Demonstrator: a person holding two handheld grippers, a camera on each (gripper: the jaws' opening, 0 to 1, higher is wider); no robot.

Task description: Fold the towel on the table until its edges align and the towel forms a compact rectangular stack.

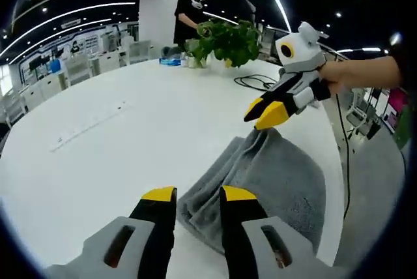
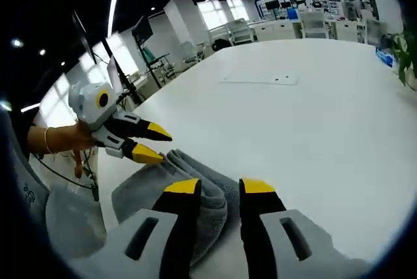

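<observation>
A grey towel (image 1: 267, 175) lies folded and rumpled on the white table (image 1: 130, 142), near its right edge. My left gripper (image 1: 199, 194) stands open at the towel's near corner, its yellow tips on either side of the fold, holding nothing. My right gripper (image 1: 264, 112), held by a hand, hovers at the towel's far end with its tips slightly apart. In the right gripper view the towel (image 2: 140, 191) lies under my open right gripper (image 2: 220, 186). The left gripper (image 2: 155, 143) comes in from the left, open just above the towel's edge.
A leafy plant (image 1: 228, 41) and a blue item (image 1: 171, 61) stand at the far end, where a person (image 1: 189, 15) is bent over. A black cable (image 1: 255, 82) runs off the table's right edge. A flat white strip (image 2: 260, 79) lies mid-table.
</observation>
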